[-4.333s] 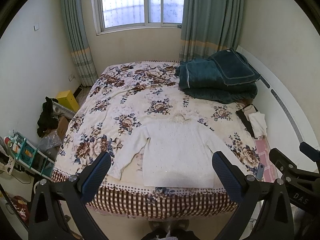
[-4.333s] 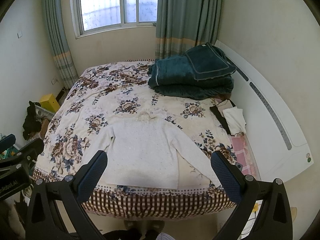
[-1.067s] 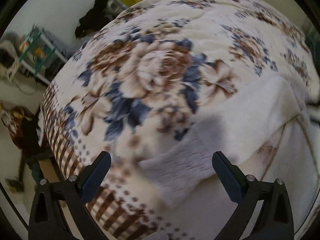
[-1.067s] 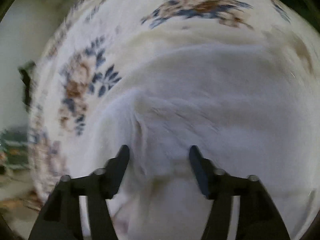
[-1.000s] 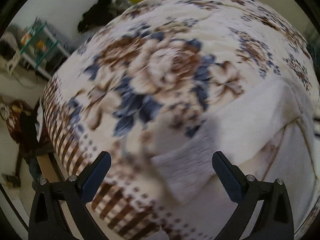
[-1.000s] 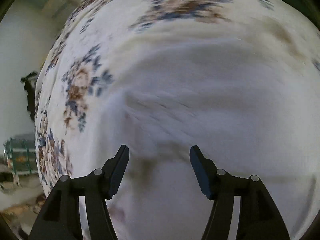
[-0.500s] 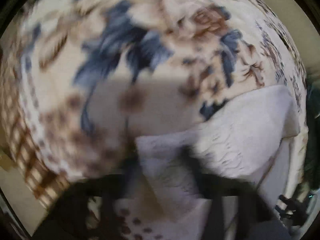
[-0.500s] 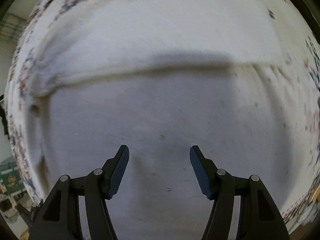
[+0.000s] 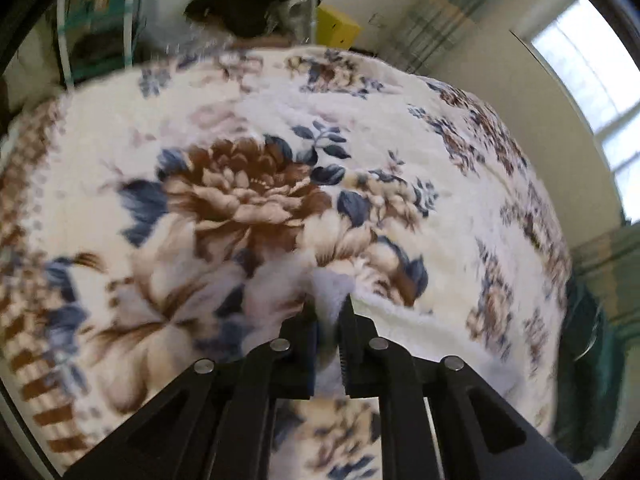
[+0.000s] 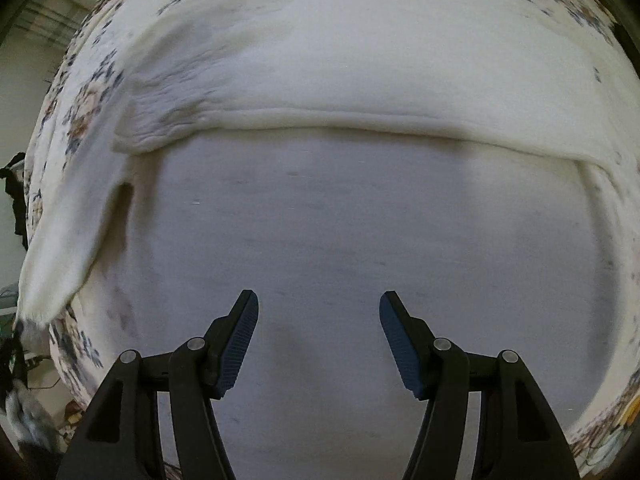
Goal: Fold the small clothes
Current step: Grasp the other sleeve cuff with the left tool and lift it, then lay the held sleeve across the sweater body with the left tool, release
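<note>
Floral bedspread covered the bed, checked brown border off to the left of the left fingers. Beyond the fingers: dark pile of clothes, yellow box, green rack at far left. Window and curtain up right, teal blanket at right edge.

Left gripper sat low over the bedspread, jaws nearly closed, pinching a bunched bit of the white sweater; the cloth ran on rightward from the fingers.

Right gripper hovered close over the sweater body, jaws spread wide, holding nothing. A sleeve lay folded across ahead of the fingers; cuff hung at left.
</note>
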Demonstrator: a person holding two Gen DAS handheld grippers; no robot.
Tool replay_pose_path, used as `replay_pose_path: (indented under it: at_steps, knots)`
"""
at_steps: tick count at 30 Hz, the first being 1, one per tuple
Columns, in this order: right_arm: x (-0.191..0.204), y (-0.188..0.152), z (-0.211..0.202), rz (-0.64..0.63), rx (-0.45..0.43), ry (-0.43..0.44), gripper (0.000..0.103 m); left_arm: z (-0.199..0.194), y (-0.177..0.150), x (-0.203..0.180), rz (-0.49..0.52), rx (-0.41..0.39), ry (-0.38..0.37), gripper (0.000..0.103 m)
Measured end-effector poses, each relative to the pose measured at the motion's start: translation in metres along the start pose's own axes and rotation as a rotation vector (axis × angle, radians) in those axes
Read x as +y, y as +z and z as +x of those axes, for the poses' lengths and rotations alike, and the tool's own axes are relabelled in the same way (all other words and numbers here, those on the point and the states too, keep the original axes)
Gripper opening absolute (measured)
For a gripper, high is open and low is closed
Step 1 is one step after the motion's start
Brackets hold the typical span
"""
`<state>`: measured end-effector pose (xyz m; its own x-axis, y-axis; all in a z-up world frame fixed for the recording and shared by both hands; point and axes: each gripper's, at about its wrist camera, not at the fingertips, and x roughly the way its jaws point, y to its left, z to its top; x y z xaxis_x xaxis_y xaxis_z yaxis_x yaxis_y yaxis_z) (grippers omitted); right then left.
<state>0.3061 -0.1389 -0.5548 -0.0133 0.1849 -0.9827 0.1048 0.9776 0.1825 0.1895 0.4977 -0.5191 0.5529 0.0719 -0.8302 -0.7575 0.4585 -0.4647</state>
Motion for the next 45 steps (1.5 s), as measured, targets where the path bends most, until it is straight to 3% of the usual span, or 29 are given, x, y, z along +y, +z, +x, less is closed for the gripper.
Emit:
replay_pose_path:
  at_steps: [3,5,6,7,10,14,16,17,18,19,20,21,26,32,34,39,42,45]
  knots:
    - [0.011,-0.005,0.008,0.006,0.021,0.016,0.065,0.008,0.002,0.014,-0.098,0.056,-0.014,0.017]
    - [0.012,-0.01,0.008,0.019,0.027,0.051,0.065,-0.001,-0.008,0.016,-0.133,0.065,-0.032,0.041]
    - [0.008,-0.011,0.007,0.029,0.03,0.08,0.065,-0.007,-0.018,0.02,-0.163,0.065,-0.052,0.066]
    - [0.005,-0.012,0.006,0.04,0.031,0.105,0.065,-0.012,-0.028,0.022,-0.193,0.057,-0.073,0.071]
    - [-0.006,-0.016,-0.001,0.07,0.017,0.125,0.066,-0.014,-0.064,0.036,-0.308,0.087,-0.118,0.071]
    - [-0.019,-0.008,-0.01,0.117,-0.027,0.124,0.069,0.022,-0.084,0.039,-0.426,0.148,-0.168,0.071]
    - [-0.026,-0.001,-0.012,0.145,-0.04,0.131,0.069,0.044,-0.08,0.034,-0.435,0.137,-0.168,0.071]
    - [-0.028,0.0,-0.015,0.16,-0.046,0.124,0.069,0.055,-0.073,0.031,-0.431,0.115,-0.133,0.069]
    - [-0.011,0.011,-0.009,0.177,-0.052,0.11,0.069,0.062,-0.069,0.03,-0.43,0.093,-0.119,0.068]
    - [-0.01,0.017,-0.008,0.187,-0.055,0.099,0.069,0.068,-0.061,0.026,-0.421,0.056,-0.106,0.057]
    - [-0.012,0.018,-0.009,0.198,-0.059,0.092,0.069,0.069,-0.055,0.022,-0.404,0.028,-0.088,0.038]
    - [-0.017,0.021,-0.01,0.211,-0.063,0.086,0.069,0.069,-0.048,0.016,-0.369,0.007,-0.055,0.009]
    - [-0.046,0.032,-0.022,0.249,-0.1,0.075,0.069,0.036,-0.022,-0.018,-0.212,-0.132,0.009,0.008]
    - [-0.079,0.051,-0.029,0.318,-0.133,-0.026,0.069,-0.007,-0.009,-0.074,-0.112,-0.226,-0.042,0.007]
    - [-0.088,0.06,-0.032,0.307,-0.145,-0.099,0.082,-0.02,-0.013,-0.106,-0.032,-0.251,-0.054,0.008]
    - [-0.116,0.085,-0.04,0.236,-0.129,-0.221,0.082,-0.038,-0.049,-0.225,0.24,-0.232,-0.1,0.008]
    - [-0.138,0.095,-0.047,0.233,-0.11,-0.194,0.082,-0.034,-0.092,-0.288,0.406,-0.185,-0.127,0.008]
    - [-0.167,0.1,-0.061,0.252,-0.109,-0.118,0.082,-0.024,-0.157,-0.358,0.578,-0.1,-0.183,0.008]
